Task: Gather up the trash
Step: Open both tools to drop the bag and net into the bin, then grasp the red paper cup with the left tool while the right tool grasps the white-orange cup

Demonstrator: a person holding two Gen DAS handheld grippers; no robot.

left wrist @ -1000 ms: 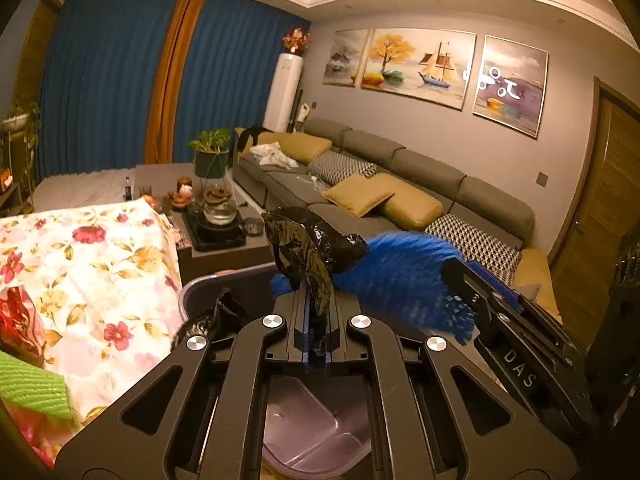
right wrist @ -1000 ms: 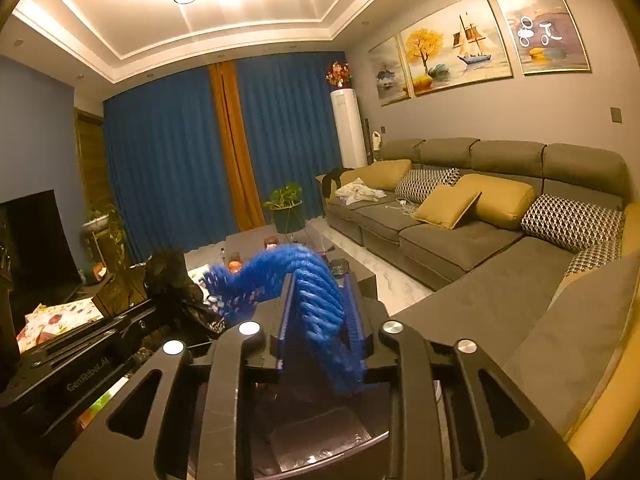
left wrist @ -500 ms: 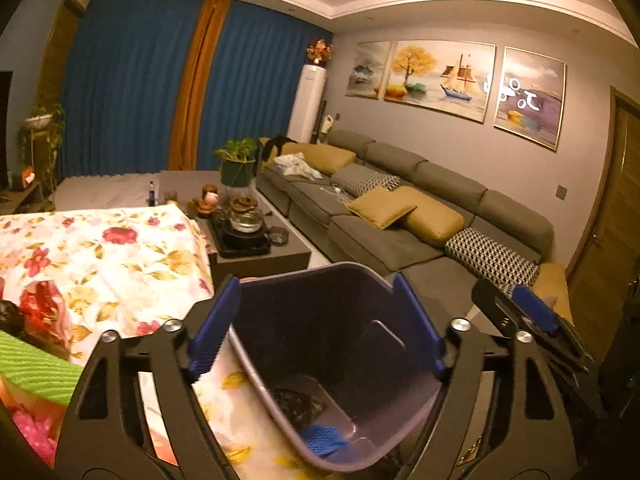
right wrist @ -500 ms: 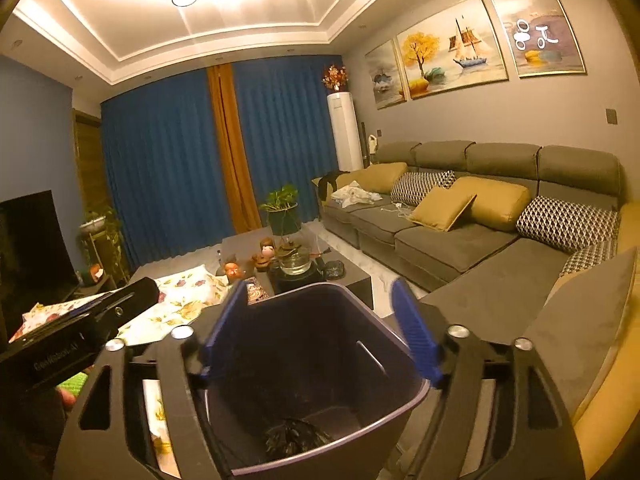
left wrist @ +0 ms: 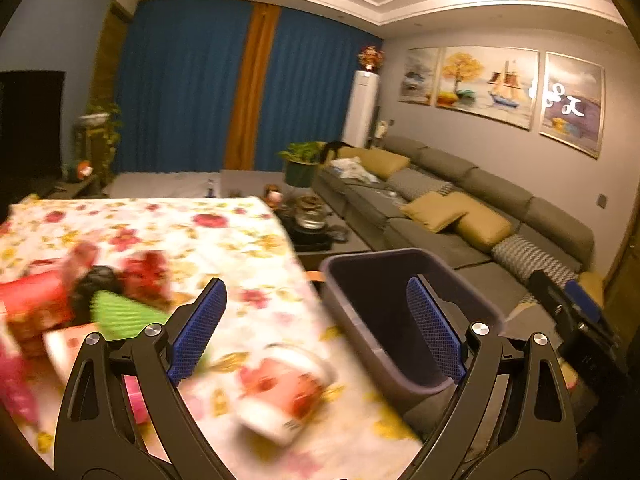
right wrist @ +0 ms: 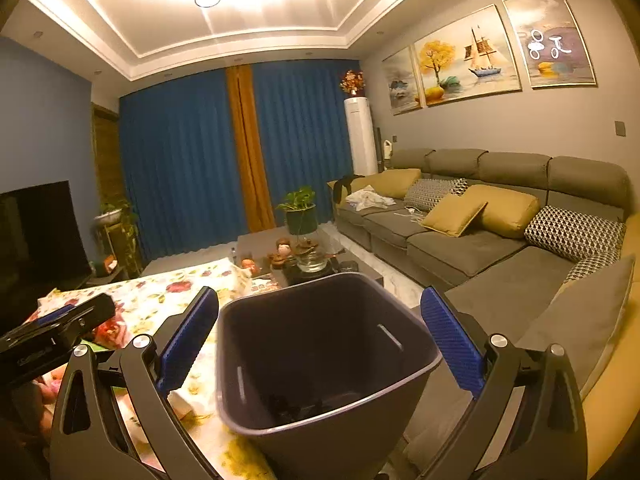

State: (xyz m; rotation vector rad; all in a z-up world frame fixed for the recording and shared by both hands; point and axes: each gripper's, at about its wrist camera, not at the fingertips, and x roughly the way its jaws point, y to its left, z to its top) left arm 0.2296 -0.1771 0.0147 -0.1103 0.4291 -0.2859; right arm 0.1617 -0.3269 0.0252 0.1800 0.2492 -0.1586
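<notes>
Right wrist: bin (right wrist: 320, 360) between (not touching) spread fingers (right wrist: 188, 340).

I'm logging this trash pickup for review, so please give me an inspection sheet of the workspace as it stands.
Surface: floral tablecloth covers the table.
Job's things: dark bin at the table's edge, dark crumpled trash in its bottom.
Clutter: white-and-red packet, green ribbed piece and red wrappers lie on the cloth, blurred.
Grippers: left gripper and right gripper have just been opening their jaws; both are open, nothing gripped.
Cables: nothing seen.
Surroundings: grey sofa, blue curtains, coffee table with tea set.
</notes>
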